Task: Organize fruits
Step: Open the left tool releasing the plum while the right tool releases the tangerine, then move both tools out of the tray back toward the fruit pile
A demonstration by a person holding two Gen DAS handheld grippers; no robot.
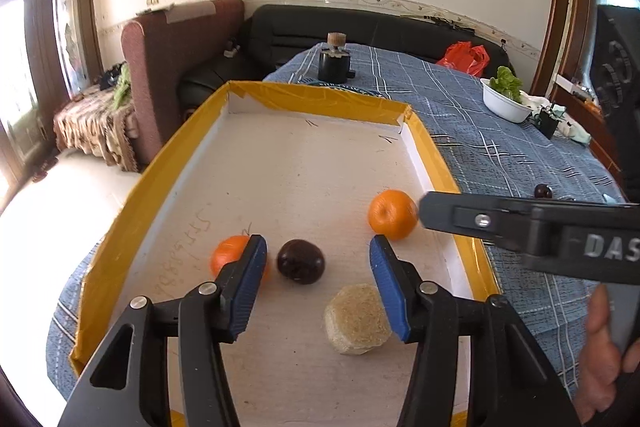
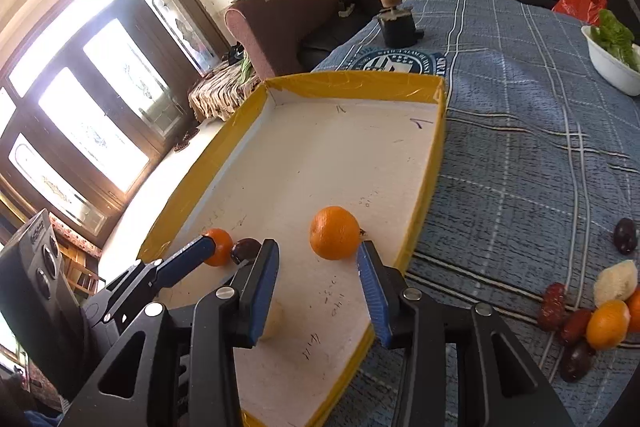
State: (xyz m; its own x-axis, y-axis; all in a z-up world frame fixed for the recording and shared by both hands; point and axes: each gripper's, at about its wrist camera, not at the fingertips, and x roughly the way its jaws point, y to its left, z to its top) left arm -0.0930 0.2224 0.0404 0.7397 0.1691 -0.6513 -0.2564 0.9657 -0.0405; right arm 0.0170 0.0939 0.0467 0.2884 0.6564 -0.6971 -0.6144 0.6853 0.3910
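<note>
Oranges [image 1: 393, 214], round, dimpled; glossy dark plum [image 1: 300, 261] on white foam tray [image 1: 304, 163]; both grippers' ribbed blue fingers [image 1: 251, 283] spread, empty.

The tray [image 1: 172, 163] had a yellow taped rim and a white floor with faint pen marks. In it lay two orange fruits, one by its left edge [image 1: 230, 253] and one near its right edge [image 1: 392, 213], a dark purple plum [image 1: 300, 261] and a pale beige round piece [image 1: 356, 319]. The tablecloth [image 2: 540, 147] was blue with a white and dark plaid pattern. Both grippers [image 1: 318, 283] [image 2: 318, 287] were black with blue pads. A white bowl [image 1: 502, 105] at the cloth's far right edge held green leaves.
</note>
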